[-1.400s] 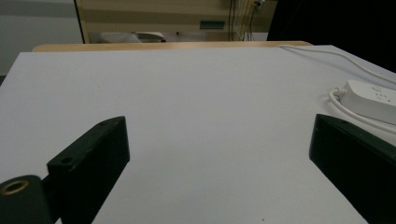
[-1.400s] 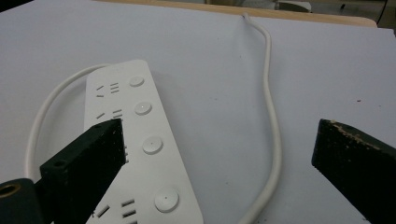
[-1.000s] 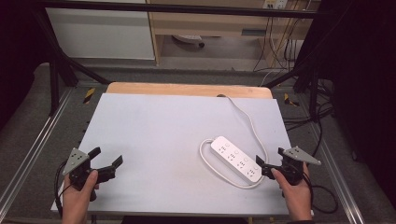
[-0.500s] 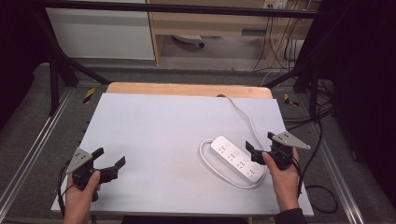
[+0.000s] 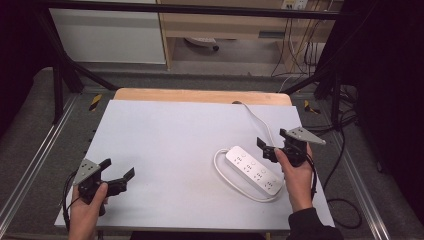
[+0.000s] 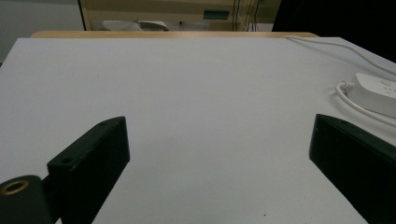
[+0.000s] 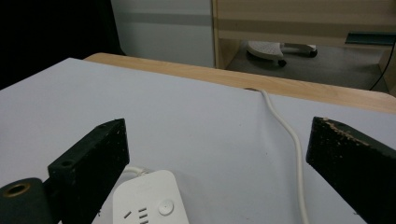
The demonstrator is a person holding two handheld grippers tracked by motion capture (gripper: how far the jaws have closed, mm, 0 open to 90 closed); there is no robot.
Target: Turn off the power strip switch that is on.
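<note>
A white power strip lies slantwise on the right half of the white table top. Its white cable loops round it and runs off over the far edge. My right gripper hangs open just above the strip's far end, which shows low between its jaws as the power strip, with the cable beyond. Near the front left corner my left gripper is held open over bare table. The power strip lies off to its right.
A wooden strip borders the table's far edge. Metal rails run along both sides. Behind stand a white cabinet and wooden shelving. Black cables trail over the floor at the right.
My right gripper has moved forward and leftward from the table's right edge to above the strip's far end. The left gripper has stayed where it was.
</note>
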